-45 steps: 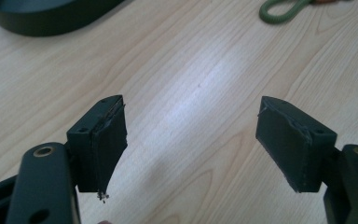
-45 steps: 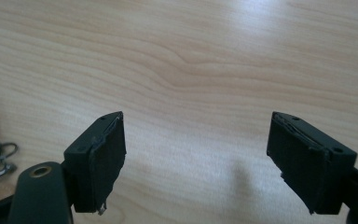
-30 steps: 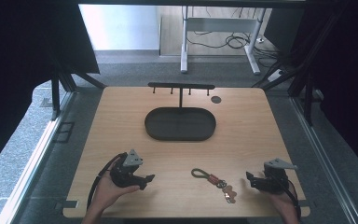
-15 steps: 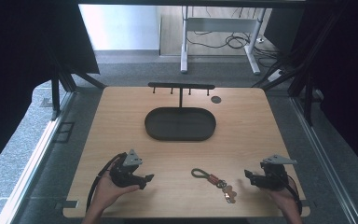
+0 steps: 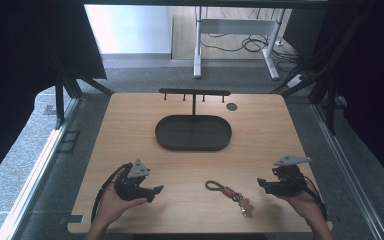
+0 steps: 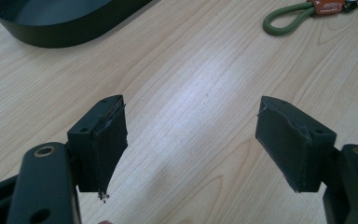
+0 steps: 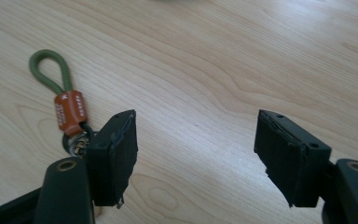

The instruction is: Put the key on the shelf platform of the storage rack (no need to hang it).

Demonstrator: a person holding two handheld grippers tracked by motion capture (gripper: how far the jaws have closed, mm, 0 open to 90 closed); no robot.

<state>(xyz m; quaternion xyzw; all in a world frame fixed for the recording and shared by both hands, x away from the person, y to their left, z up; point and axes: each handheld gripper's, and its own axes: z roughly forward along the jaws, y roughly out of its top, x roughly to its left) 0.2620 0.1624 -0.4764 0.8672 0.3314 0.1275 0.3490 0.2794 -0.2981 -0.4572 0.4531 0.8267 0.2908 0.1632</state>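
Observation:
A keychain [image 5: 228, 192] with a green cord loop [image 7: 51, 70], an orange tag and keys lies flat near the table's front edge. My right gripper [image 5: 260, 186] hovers to its right, pointing left at it. Its jaws [image 7: 196, 149] have just been closing partway and stand open over bare wood, with the keychain just outside the left jaw. My left gripper [image 5: 156, 192] rests at the front left, pointing right. It is open [image 6: 191, 140] with nothing between its pads. The green loop [image 6: 286, 17] lies far ahead of it.
A black oval tray [image 5: 193, 145] sits in the middle of the wooden table, with its rim [image 6: 65, 32] showing in the left gripper view. Behind it stands a low black hook rack [image 5: 194, 93], with a small dark disc [image 5: 231, 106] to its right.
My right gripper has lifted a little and shifted slightly left toward the keychain. The left gripper and the keychain have stayed put.

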